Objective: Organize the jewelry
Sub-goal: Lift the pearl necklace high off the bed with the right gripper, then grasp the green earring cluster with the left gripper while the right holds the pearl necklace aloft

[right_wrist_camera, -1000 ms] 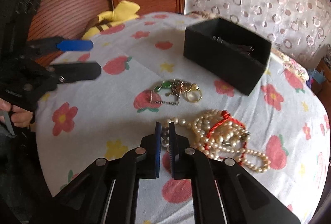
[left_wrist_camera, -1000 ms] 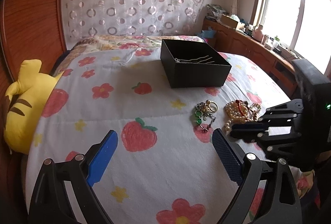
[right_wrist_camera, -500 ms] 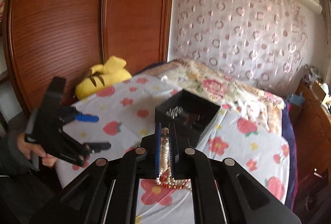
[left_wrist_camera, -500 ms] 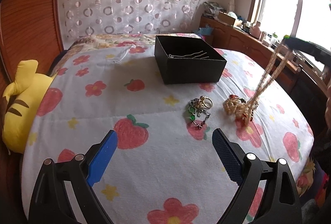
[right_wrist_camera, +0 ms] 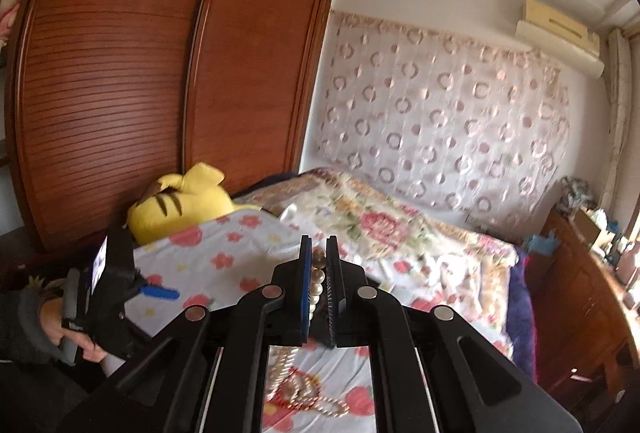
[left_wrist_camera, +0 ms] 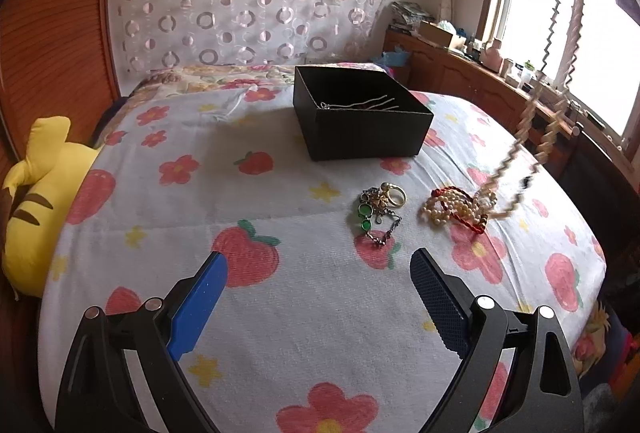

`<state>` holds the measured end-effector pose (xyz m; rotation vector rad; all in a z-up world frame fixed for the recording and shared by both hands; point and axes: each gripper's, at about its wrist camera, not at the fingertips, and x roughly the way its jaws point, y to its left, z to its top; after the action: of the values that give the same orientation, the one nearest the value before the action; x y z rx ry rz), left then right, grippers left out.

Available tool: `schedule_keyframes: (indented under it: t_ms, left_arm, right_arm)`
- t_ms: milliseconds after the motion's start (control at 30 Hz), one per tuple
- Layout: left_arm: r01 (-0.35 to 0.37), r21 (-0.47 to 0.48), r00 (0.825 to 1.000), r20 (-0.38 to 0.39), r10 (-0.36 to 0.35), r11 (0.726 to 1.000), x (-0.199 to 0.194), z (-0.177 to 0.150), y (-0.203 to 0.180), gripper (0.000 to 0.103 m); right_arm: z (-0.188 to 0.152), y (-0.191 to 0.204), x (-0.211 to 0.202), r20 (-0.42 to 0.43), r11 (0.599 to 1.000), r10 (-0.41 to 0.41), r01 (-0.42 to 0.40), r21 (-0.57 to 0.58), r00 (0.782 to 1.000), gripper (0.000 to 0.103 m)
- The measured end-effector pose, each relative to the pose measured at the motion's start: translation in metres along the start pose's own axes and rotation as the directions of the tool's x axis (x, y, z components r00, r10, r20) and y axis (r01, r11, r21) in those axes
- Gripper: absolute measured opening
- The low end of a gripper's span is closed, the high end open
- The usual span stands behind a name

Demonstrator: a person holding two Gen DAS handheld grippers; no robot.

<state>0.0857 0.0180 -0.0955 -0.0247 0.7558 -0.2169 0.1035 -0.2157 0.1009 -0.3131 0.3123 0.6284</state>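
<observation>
From the left wrist, your left gripper [left_wrist_camera: 316, 297] hovers wide and empty over the bedspread [left_wrist_camera: 280, 333], free to help. The pearl necklace [left_wrist_camera: 516, 149] rises taut from the heap of beads [left_wrist_camera: 456, 207], beside the black box [left_wrist_camera: 360, 137].

From the right wrist, your right gripper [right_wrist_camera: 319, 265] pinches the pearl necklace [right_wrist_camera: 318, 279] high, probably so it pulls clear of the tangle.

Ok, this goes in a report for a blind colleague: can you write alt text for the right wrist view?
The right gripper is shut on a pearl necklace, lifted high so its strands trail down to the flowered bedspread. At left a hand holds the left gripper near a yellow plush toy and a wooden wardrobe.
</observation>
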Motion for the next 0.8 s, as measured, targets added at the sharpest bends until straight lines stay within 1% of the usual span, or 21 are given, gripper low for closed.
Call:
schedule_keyframes:
  t_ms: [167, 300, 333, 400, 433, 467, 500, 600, 667, 800]
  left_arm:
    - [0.004, -0.001, 1.000, 0.000, -0.004, 1.000, 0.001, 0.000, -0.001, 0.089]
    - [0.028, 0.016, 1.000, -0.001, -0.028, 0.999, 0.007, 0.006, -0.004, 0.088]
    - [0.040, 0.020, 0.999, -0.006, -0.040, 0.999, 0.009, 0.008, -0.004, 0.086]
    - [0.065, 0.026, 0.997, -0.036, -0.064, 0.998, 0.019, 0.013, -0.006, 0.066]
    - [0.075, 0.028, 0.995, -0.061, -0.073, 0.997, 0.027, 0.016, -0.007, 0.061]
    - [0.083, 0.031, 0.994, -0.075, -0.080, 0.996, 0.031, 0.019, -0.008, 0.053]
    - [0.088, 0.034, 0.992, -0.098, -0.084, 0.996, 0.039, 0.022, -0.009, 0.047]
    - [0.092, 0.049, 0.987, -0.134, -0.085, 0.995, 0.055, 0.029, -0.013, 0.041]
    - [0.085, 0.070, 0.984, -0.160, -0.073, 0.994, 0.064, 0.034, -0.018, 0.038]
    - [0.075, 0.124, 0.981, -0.187, -0.051, 0.989, 0.076, 0.037, -0.030, 0.037]
  right_arm:
    - [0.016, -0.011, -0.011, 0.023, 0.999, -0.034, 0.034, -0.010, 0.999, 0.008]
    - [0.012, -0.016, -0.008, -0.001, 0.998, -0.053, 0.053, -0.020, 0.999, 0.008]
    - [0.010, -0.015, -0.007, -0.005, 0.998, -0.054, 0.054, -0.020, 0.999, 0.008]
    - [0.004, -0.018, -0.003, -0.021, 0.998, -0.057, 0.056, -0.013, 0.998, 0.008]
    - [0.002, -0.019, -0.001, -0.027, 0.998, -0.058, 0.058, -0.011, 0.998, 0.008]
    - [0.000, -0.019, 0.003, -0.033, 0.998, -0.060, 0.060, -0.009, 0.998, 0.008]
    - [-0.002, -0.018, 0.004, -0.037, 0.998, -0.062, 0.061, -0.007, 0.997, 0.008]
    - [-0.007, -0.018, 0.008, -0.048, 0.998, -0.064, 0.064, -0.005, 0.997, 0.008]
    - [-0.009, -0.019, 0.010, -0.052, 0.998, -0.066, 0.066, -0.004, 0.996, 0.008]
    - [-0.013, -0.019, 0.012, -0.059, 0.998, -0.068, 0.068, 0.000, 0.996, 0.008]
